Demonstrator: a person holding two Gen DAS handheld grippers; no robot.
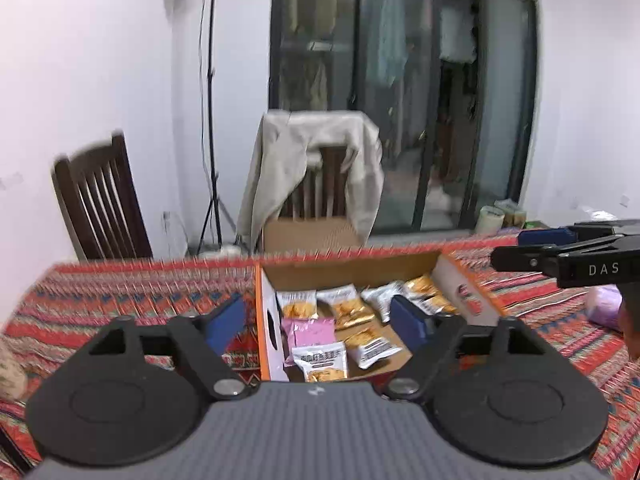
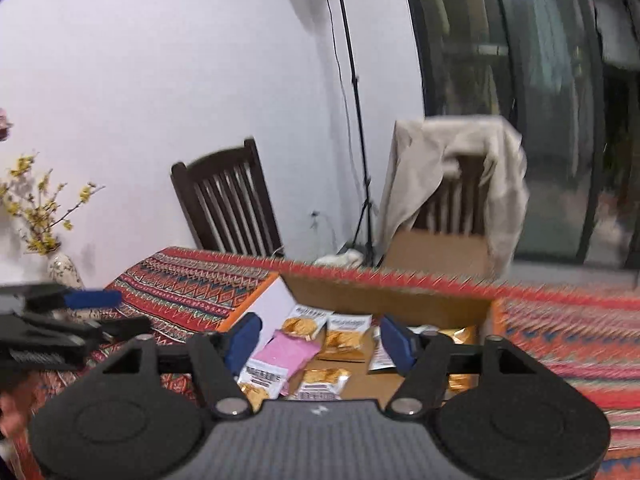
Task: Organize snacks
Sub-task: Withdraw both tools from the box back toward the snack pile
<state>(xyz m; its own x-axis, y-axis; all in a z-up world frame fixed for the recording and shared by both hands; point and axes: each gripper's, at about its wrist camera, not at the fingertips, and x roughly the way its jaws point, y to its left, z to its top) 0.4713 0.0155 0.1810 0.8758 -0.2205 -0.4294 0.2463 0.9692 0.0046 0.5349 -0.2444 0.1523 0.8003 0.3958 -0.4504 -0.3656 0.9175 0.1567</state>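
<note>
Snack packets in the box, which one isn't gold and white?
The pink packet near the cardboard box's left wall; the packets around it are white with golden snack pictures or gold foil.

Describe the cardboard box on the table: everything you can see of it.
The box is open-topped cardboard, brown inside, its outer walls white with orange edges; the left wall has a dark cut-out hole. It sits upright on the patterned tablecloth, near the table's far edge. Inside lie loose snack packets: several white-and-gold ones and one pink packet. Neither tool touches it; both hover open in front.
</note>
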